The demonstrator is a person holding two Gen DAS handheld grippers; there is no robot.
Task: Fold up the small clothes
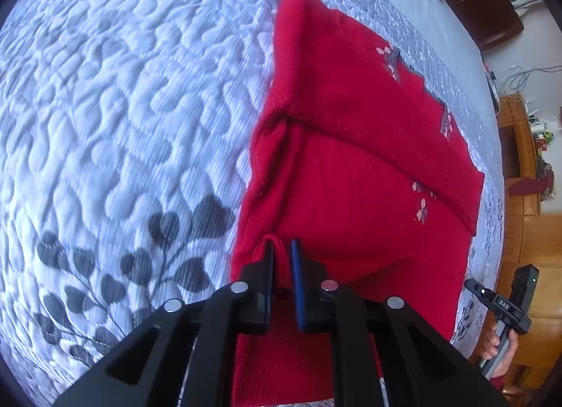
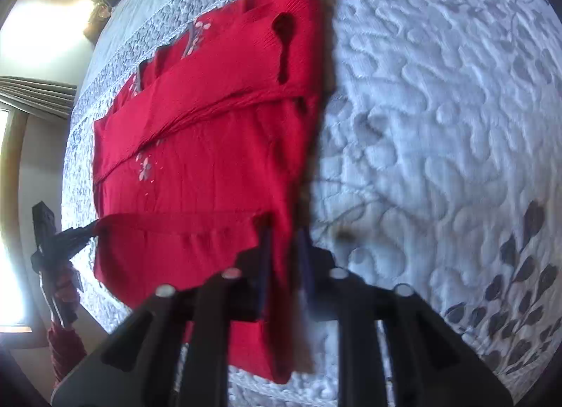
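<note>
Left claw [image 1: 281,266]: pinching the near hem of the red garment [image 1: 351,161].
Right claw [image 2: 284,259]: clamped on the hem's other corner.
Garment: partly folded on the quilted bed [image 1: 123,90].
Risk: uneven lift may skew the fold or slip a corner.
Right view only: keyhole neckline [image 2: 284,45] at the far end.

The sweater [image 1: 354,175] is bright red all over, with small pale pink flower sprigs on grey stems scattered toward 2 and 4 o'clock in the left wrist view. The bed's quilted cover [image 1: 123,97] is a pale bluish white with a wavy stitched texture and dark grey leaf-and-heart sprays [image 1: 140,266] at 8 o'clock. The left hand-held gripper [image 1: 281,266] is black with blue pads and silver rivets; the right hand-held gripper [image 2: 284,266] is black too.
</note>
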